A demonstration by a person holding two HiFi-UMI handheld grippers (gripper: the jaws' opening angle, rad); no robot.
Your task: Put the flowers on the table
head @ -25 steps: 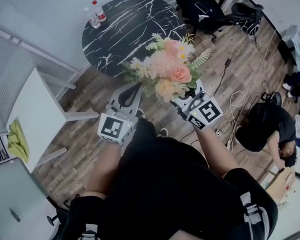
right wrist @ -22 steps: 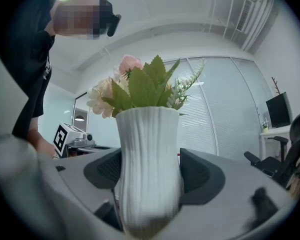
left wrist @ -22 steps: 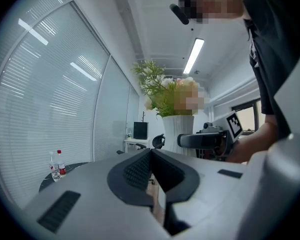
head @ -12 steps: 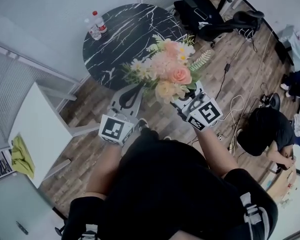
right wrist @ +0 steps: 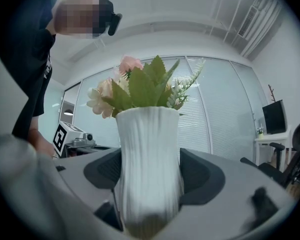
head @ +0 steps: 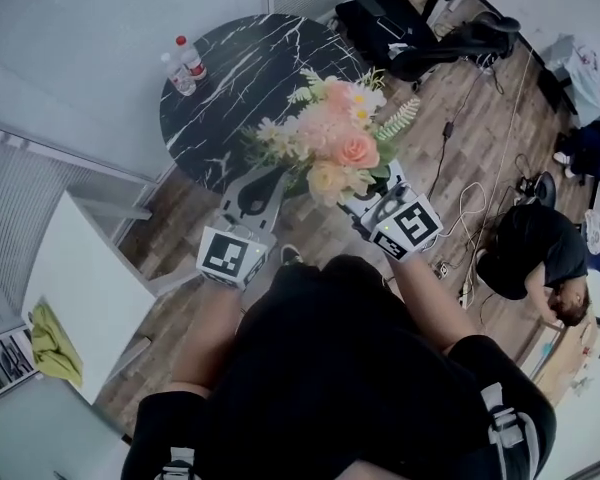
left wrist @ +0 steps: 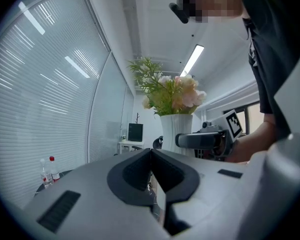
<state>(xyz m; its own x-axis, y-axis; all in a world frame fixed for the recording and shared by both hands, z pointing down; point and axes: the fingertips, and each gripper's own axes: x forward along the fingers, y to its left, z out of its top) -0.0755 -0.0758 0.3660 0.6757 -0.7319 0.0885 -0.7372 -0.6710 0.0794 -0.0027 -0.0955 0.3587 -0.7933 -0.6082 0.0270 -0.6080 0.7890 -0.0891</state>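
A bunch of pink, peach and white flowers [head: 330, 138] stands in a ribbed white vase [right wrist: 149, 164]. My right gripper [right wrist: 150, 184] is shut on the vase, its dark pads pressed against both sides. In the head view the right gripper [head: 372, 200] holds the flowers in the air near the edge of a round black marble table [head: 242, 78]. My left gripper [head: 258, 193] is beside it on the left, jaws shut with nothing between them. The left gripper view shows the vase [left wrist: 176, 130] and the right gripper [left wrist: 205, 140] to its right.
Two plastic bottles [head: 180, 65] stand at the table's far left edge. A white table [head: 75, 288] with a yellow cloth [head: 55, 343] is at the left. Black office chairs [head: 420, 28] stand behind the table. Cables [head: 470, 208] lie on the wood floor, and a crouching person [head: 535, 258] is at the right.
The view has shifted slightly: the marble table sits a little nearer the flowers. Both grippers keep the same hold and the same spacing.
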